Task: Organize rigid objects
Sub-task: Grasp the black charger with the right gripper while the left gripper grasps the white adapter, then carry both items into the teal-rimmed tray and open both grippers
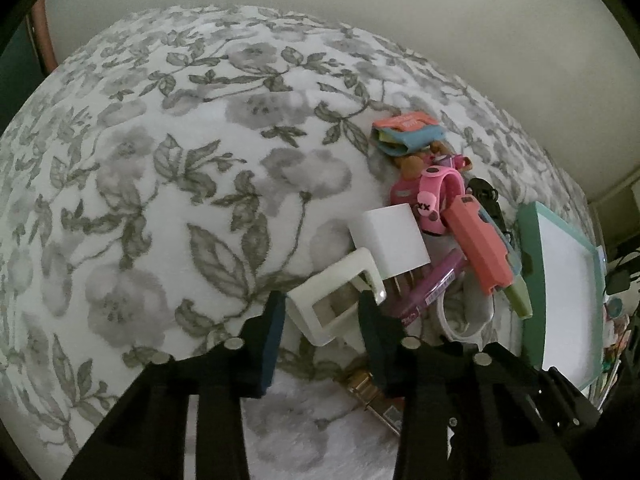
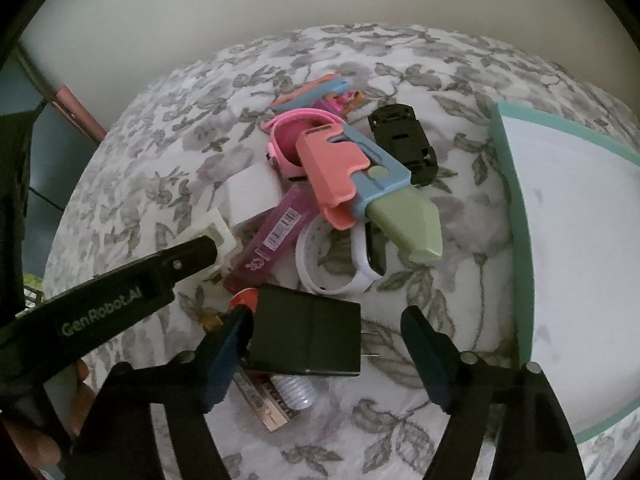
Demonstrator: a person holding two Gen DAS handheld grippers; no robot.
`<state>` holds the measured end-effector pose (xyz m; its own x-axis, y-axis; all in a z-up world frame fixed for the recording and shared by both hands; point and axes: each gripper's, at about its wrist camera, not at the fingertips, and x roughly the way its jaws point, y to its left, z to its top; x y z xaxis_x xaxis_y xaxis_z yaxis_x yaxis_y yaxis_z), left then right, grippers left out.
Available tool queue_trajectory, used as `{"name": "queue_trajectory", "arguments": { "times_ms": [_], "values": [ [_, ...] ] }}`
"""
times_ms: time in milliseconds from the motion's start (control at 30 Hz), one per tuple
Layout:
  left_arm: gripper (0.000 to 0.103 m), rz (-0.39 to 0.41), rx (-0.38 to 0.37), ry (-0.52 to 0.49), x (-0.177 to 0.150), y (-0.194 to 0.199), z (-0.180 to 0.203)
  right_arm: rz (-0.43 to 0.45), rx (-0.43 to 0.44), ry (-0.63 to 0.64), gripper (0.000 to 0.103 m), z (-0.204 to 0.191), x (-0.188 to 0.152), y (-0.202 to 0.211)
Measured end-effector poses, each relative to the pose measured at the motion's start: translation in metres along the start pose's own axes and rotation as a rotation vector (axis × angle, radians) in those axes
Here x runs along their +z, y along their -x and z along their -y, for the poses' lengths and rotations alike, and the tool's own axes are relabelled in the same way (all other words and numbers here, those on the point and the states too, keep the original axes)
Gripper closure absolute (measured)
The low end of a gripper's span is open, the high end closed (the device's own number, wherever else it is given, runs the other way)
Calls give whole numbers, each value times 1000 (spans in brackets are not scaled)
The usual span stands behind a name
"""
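Small objects lie heaped on a floral bedspread [image 1: 160,200]. My left gripper [image 1: 320,300] points down at the heap's near left end, its pads pressed on both sides of a cream plastic clip [image 1: 324,308]; the right wrist view shows the clip [image 2: 212,228] too. My right gripper [image 2: 326,314] stands open around a black plug adapter [image 2: 308,336]. One finger [image 2: 228,344] touches the adapter's left side. The other stands clear of it on the right.
Behind the clip sit a white cube charger [image 1: 388,240], a pink watch [image 1: 436,196], a coral, blue and green toy knife [image 2: 360,184], a purple tube [image 2: 276,236], a black toy car [image 2: 404,140] and a white band [image 2: 332,272]. A teal-rimmed white tray [image 2: 516,216] lies right.
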<state>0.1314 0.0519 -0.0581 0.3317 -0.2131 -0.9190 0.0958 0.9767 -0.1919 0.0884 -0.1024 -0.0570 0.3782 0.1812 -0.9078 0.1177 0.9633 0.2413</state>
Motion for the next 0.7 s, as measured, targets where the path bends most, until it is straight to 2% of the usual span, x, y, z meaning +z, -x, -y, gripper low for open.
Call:
{"name": "queue_trajectory", "arguments": {
  "times_ms": [167,200,233,300,367,700],
  "values": [
    [71,-4,-3,29,1,1,-5,-1,34,-1,41,0,-2,2],
    [68,-6,-5,30,1,1,-5,-2,35,0,44,0,-2,2],
    [58,-7,-4,29,2,0,-4,-1,39,2,46,-1,-3,2],
    [46,-17,-5,32,2,-1,-3,-1,35,9,46,-1,-2,2],
    [45,-15,-18,30,2,-1,-2,-1,33,12,46,-1,-3,2],
    [45,-3,36,-36,3,-7,13,-17,44,-40,47,15,-5,8]
  ]
}}
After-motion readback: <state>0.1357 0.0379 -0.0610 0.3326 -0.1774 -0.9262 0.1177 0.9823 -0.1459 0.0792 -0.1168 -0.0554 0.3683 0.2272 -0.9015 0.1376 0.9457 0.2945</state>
